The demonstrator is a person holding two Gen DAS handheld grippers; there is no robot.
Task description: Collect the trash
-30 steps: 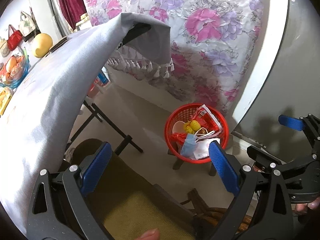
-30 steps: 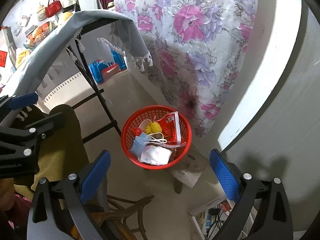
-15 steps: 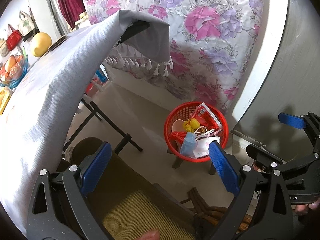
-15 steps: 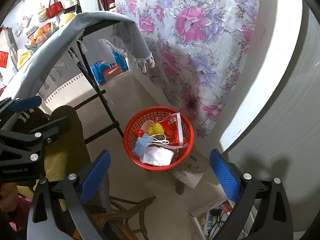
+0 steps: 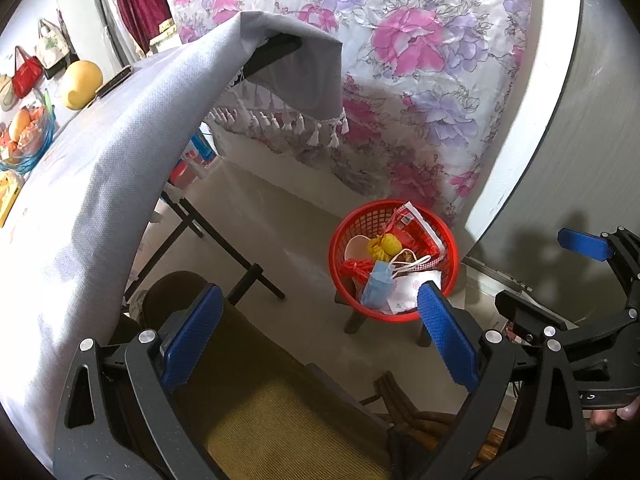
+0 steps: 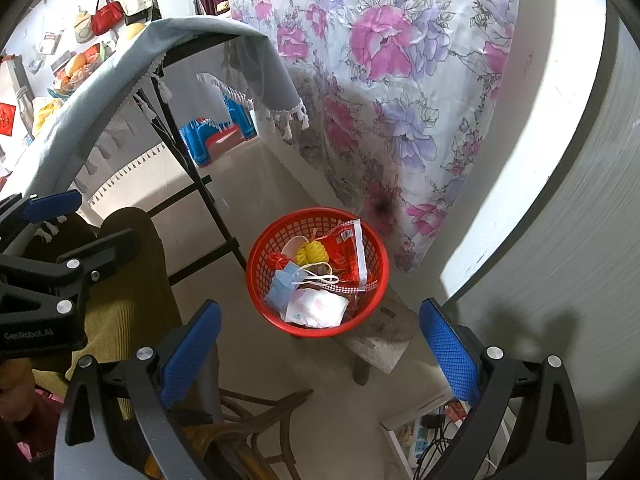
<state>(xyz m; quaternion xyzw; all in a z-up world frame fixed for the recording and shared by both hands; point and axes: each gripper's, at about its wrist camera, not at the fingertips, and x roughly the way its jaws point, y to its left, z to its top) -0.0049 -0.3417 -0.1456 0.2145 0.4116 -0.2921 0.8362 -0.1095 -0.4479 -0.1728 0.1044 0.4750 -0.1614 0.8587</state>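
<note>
Evidently both the left gripper [image 5: 316, 340] and right gripper [image 6: 320, 344] hang released and empty. Collected litter fills the red plastic mesh basket [image 6: 376, 248], raised on a low stool [image 6: 384, 340], presumably for easy reach.

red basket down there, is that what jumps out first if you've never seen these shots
Yes: the red basket full of trash sits on a low stool on the floor, beside the hanging pink and purple floral sheet. In it lie a blue face mask, a yellow ball of string and a red wrapper. Both grippers, left gripper and right gripper, hang above with jaws wide apart and empty.
</note>
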